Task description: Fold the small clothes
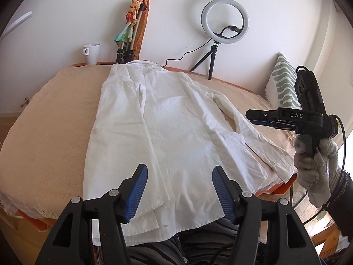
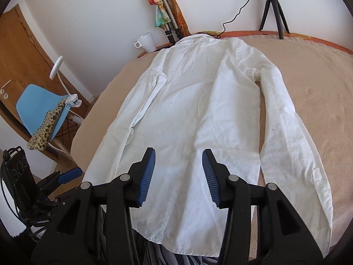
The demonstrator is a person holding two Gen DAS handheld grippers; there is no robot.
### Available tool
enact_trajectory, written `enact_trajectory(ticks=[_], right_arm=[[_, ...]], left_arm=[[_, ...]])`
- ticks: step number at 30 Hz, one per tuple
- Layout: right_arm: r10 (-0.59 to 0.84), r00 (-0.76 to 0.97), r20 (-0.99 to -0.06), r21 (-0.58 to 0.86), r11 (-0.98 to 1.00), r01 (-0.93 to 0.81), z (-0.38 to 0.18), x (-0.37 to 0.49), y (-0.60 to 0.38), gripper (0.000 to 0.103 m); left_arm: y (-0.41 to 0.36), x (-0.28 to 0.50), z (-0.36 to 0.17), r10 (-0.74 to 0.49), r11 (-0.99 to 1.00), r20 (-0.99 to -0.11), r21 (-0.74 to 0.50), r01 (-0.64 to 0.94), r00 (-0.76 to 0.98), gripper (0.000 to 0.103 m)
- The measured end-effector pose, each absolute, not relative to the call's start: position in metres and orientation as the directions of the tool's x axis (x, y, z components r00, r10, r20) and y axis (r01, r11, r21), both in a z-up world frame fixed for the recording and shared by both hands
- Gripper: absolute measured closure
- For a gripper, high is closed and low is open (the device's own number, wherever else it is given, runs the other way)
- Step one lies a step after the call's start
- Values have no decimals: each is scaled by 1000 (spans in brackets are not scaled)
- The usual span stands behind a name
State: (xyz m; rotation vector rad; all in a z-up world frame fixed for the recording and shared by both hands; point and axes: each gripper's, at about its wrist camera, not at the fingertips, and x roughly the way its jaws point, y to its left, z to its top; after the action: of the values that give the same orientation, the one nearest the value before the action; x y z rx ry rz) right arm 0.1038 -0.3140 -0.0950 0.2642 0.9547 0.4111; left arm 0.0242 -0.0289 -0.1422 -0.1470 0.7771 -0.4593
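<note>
A white long-sleeved shirt lies flat, collar at the far end, on a table under a beige cloth. Its hem hangs over the near edge. One sleeve runs straight down the right side; the other lies folded along the left side. My left gripper hovers open above the hem, nothing between its blue pads. My right gripper is open over the hem too, pads apart from the fabric. In the left wrist view it appears at the right, held by a gloved hand. The left gripper shows at the lower left of the right wrist view.
Along the far edge by the wall stand a white mug, a folded tripod with a coloured scarf and a ring light on a small tripod. A patterned cushion sits right. A blue chair with leopard fabric stands left.
</note>
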Motion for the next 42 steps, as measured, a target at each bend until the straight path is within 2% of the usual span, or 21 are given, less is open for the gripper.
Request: enact_trajectory(ticks=[6,12,18,22,23,25,27,36,42], right_arm=[[334,568,-752,350,933,-85,-92,98,-390,56],[262,550,-793,357,932,71,-114,88,-457,56],[295,492,-819,411,900,145,-146,79,-488,56],[355,477,-804,464,876,130,-155,77,-485,58],[351,473,-808,457,880,127,-156,78,-483,62],[372,455,-809,467,877,114,-159,81,-478,89],[385,454,-804,479,871,111,-159,83,-475,93],[242,600,-763,324,945,31,-93,78,-437,96],[316,630,-710,260,948,-183,-57,70,-360,96]], left_arm=[[-58,30,-146,-483,872,-652,-293,393,584,40],[-80,34,-151,-506,856,-662,-304,418,553,40],[-95,36,-153,-516,847,-666,-306,434,538,40],[-98,37,-153,-518,845,-669,-305,438,533,40],[-99,36,-153,-517,846,-669,-302,439,534,40],[-98,36,-152,-515,847,-668,-300,439,537,40],[-96,35,-152,-514,848,-668,-303,434,538,40],[-83,38,-154,-513,855,-660,-334,397,549,40],[-69,36,-150,-505,862,-642,-343,373,577,40]])
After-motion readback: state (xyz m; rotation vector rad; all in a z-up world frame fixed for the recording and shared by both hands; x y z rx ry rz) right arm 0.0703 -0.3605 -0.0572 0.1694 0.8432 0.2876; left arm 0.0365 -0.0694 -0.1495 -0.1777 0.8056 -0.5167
